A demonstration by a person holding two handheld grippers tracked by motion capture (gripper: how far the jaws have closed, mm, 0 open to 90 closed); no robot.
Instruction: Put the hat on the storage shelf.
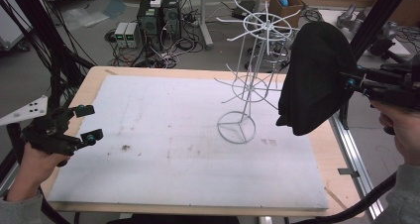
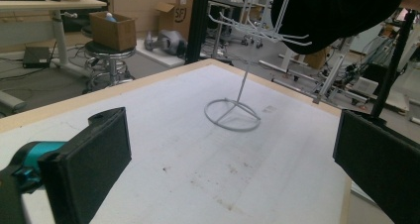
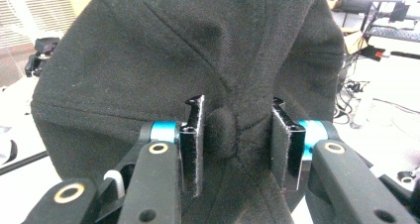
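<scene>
A black cap (image 1: pixel 314 80) hangs in the air at the right, just beside the upper arms of a white wire rack (image 1: pixel 250 60). My right gripper (image 1: pixel 349 81) is shut on the cap's crown. In the right gripper view the pads pinch the fabric (image 3: pixel 198 60) on either side of the top button, around the gripper's middle (image 3: pixel 237 135). My left gripper (image 1: pixel 91 122) is open and holds nothing, low over the table's left edge. In the left gripper view its pads (image 2: pixel 99 154) stand wide apart, facing the rack's ring base (image 2: pixel 233 115) and the cap (image 2: pixel 337 11) above it.
A white board (image 1: pixel 173 149) covers the wooden table. An aluminium rail (image 1: pixel 349 149) runs along the right edge, with a black frame post (image 1: pixel 376 21) behind it. Computers and cables (image 1: pixel 158 16) and a cardboard box (image 1: pixel 287 3) sit on the floor beyond.
</scene>
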